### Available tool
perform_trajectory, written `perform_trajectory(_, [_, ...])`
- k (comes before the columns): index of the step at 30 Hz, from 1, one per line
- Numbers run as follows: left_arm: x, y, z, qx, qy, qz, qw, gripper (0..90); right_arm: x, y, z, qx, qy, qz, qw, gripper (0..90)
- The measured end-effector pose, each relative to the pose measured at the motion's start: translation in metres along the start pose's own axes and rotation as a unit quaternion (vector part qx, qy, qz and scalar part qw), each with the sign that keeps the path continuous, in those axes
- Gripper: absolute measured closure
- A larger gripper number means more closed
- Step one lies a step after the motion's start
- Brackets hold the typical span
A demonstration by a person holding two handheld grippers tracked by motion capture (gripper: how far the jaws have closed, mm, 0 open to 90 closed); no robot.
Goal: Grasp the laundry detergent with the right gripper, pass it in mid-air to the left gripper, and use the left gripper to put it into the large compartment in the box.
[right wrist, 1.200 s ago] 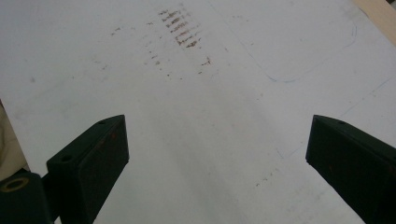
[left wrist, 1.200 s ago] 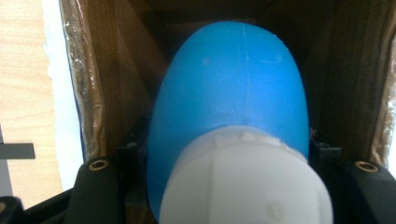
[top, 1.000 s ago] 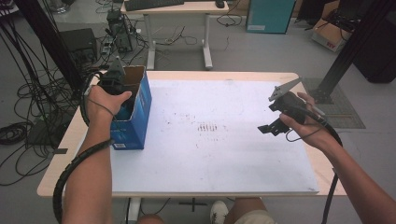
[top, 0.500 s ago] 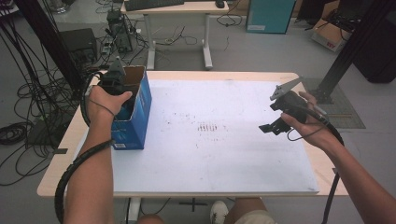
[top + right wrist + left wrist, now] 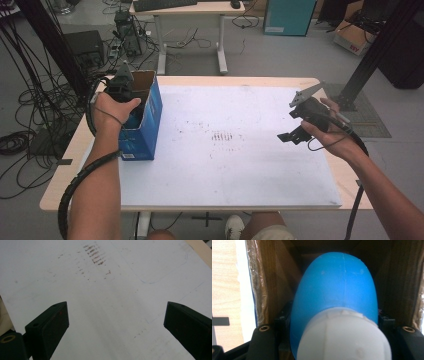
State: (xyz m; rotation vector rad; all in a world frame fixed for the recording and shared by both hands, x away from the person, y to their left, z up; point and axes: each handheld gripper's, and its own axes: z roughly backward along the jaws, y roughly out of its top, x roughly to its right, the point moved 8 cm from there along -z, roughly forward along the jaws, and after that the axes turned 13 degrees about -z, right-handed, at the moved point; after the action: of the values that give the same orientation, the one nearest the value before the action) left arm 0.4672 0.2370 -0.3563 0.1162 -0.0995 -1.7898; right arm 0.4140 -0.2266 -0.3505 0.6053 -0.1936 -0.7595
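My left gripper (image 5: 121, 90) reaches into the open top of the blue carton (image 5: 145, 125) at the table's (image 5: 200, 81) left edge. Its jaws clamp a blue bottle (image 5: 337, 290) with a white cap (image 5: 344, 337) inside the carton's brown walls. No lettering is legible on bottle or carton. My right gripper (image 5: 116, 322) hovers above the stained white sheet (image 5: 240, 170), jaws spread wide, holding nothing.
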Motion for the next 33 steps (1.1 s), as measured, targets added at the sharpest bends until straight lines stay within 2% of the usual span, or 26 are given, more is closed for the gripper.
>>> perform_trajectory(3, [0.0,0.0001,-0.0001,0.001,0.0,0.0,1.0,36.0,-0.0005,-0.001,0.0009,-0.003,-0.002,-0.006,1.0,5.9])
perform_trajectory(33, [-0.0002,0.0003,-0.0004,0.003,0.003,0.0,1.0,36.0,0.0009,-0.0046,-0.0006,-0.005,-0.001,-0.004,1.0,5.9])
